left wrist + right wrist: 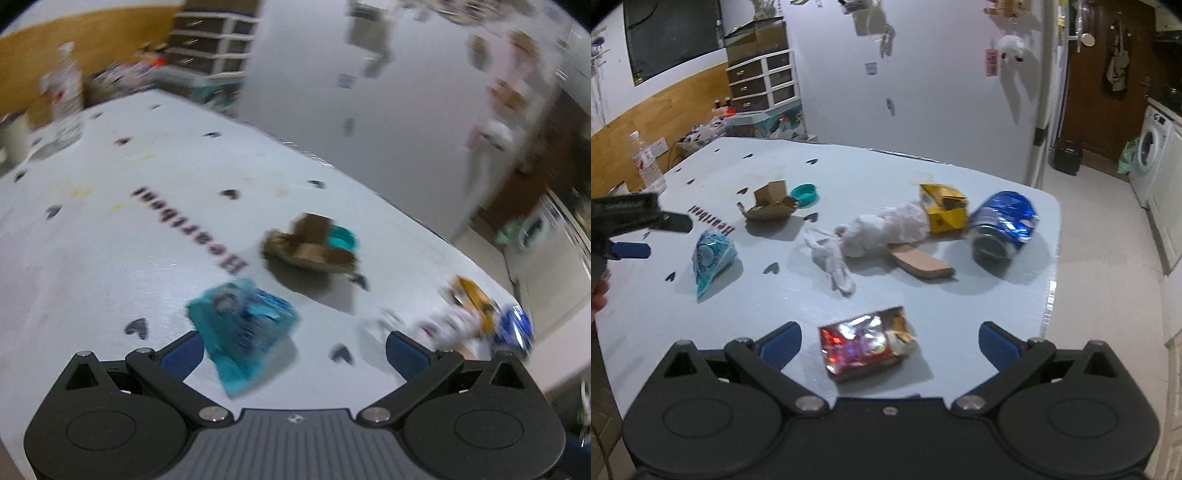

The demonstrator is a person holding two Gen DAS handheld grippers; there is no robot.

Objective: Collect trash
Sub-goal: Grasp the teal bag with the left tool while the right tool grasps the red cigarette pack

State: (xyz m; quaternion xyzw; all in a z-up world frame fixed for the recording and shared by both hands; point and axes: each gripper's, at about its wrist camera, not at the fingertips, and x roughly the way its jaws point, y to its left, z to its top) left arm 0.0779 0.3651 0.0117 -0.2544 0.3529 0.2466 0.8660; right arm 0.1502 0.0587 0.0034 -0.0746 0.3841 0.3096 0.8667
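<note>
Trash lies on a white table (871,173). My left gripper (295,350) is open, and a teal wrapper (240,325) lies just ahead of its left finger; the wrapper also shows in the right wrist view (711,258). My right gripper (890,341) is open over a shiny red wrapper box (864,341). Farther off lie a torn brown cardboard piece (772,206), a teal lid (804,194), crumpled white tissue (882,229), a yellow box (943,206), a crushed blue can (1003,225) and a tan flat piece (921,263). The left wrist view is blurred.
A clear water bottle (648,164) stands at the table's far left edge. The left gripper's body (631,218) shows at the left of the right wrist view. A drawer unit (762,79) stands behind the table. A washing machine (1150,147) is at the far right. The table's right edge (1052,273) drops to a tiled floor.
</note>
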